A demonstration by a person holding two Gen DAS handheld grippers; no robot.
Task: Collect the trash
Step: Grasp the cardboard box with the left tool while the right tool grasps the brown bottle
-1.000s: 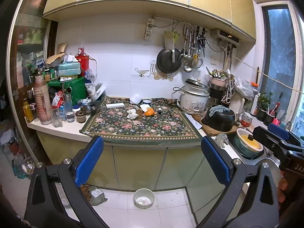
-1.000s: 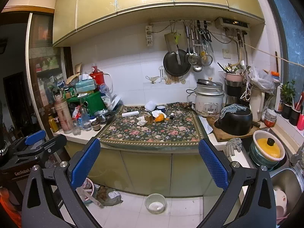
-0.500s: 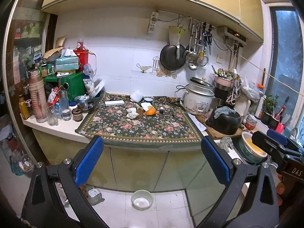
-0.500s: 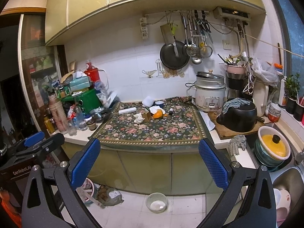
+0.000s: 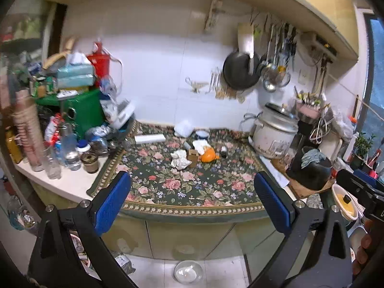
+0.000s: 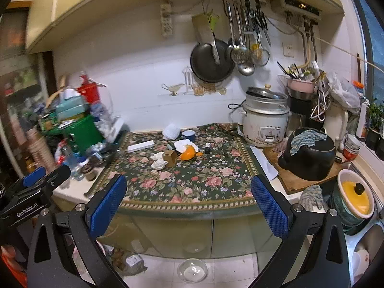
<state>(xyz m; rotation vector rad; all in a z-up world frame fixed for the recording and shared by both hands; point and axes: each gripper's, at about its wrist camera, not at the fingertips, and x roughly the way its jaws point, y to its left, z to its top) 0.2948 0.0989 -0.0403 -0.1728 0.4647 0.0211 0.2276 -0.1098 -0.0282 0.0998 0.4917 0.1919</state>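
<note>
Together we hold the left gripper and right gripper level before the counter, jaws spread wide and empty. Trash lies mid-cloth, well beyond both: a crumpled tissue, small brown box, orange peel. Only the right view shows the sink.

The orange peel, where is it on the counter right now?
In both wrist views the orange peel lies mid-back on the floral cloth, just right of the small cardboard box and left of the rice cooker.
</note>
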